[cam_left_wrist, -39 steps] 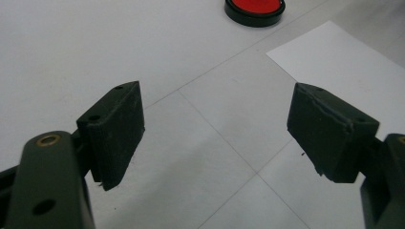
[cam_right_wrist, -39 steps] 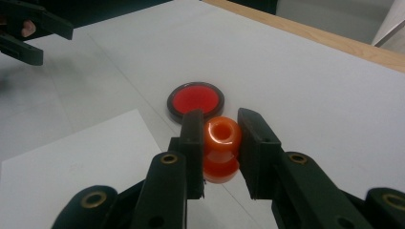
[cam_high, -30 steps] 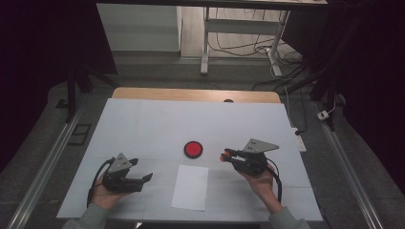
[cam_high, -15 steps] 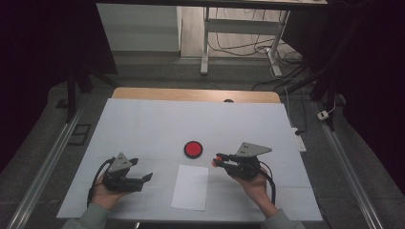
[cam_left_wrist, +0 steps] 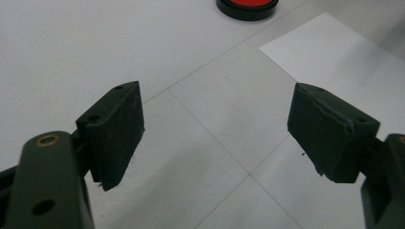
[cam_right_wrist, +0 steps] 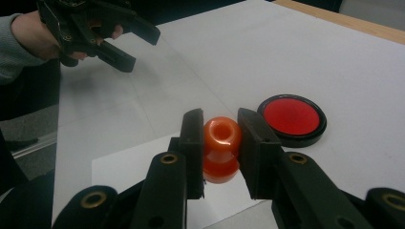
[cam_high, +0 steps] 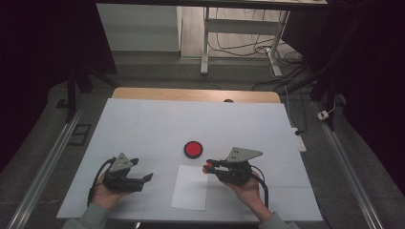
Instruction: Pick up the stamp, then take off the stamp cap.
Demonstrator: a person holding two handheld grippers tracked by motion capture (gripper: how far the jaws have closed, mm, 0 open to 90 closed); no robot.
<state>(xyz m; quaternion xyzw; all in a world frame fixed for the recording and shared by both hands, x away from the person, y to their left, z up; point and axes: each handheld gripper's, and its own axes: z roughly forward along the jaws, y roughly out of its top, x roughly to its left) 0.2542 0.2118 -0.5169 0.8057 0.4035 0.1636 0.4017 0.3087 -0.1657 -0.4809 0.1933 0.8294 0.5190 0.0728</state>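
Observation:
My right gripper (cam_high: 206, 168) is shut on a small orange knob-shaped piece (cam_right_wrist: 220, 148), its jaws pressing both sides. It hovers over the right edge of a white paper sheet (cam_high: 191, 186), just below a red disc with a black rim (cam_high: 193, 149). That red disc (cam_right_wrist: 292, 117) lies right of the jaws in the right gripper view. My left gripper (cam_high: 143, 175) rests at the table's front left, jaws wide apart with nothing between them. In the left gripper view the red disc (cam_left_wrist: 247, 5) sits at the top, and the paper sheet (cam_left_wrist: 334, 52) lies at the upper right.
The white table top (cam_high: 191, 119) has a wooden strip (cam_high: 196, 95) along its far edge. Metal rails (cam_high: 43, 167) run along both sides of the table. Desk legs and cables (cam_high: 267, 52) stand on the floor behind.
My right gripper has moved left with the orange piece, from beside the paper to over its right edge. The left gripper has stayed put.

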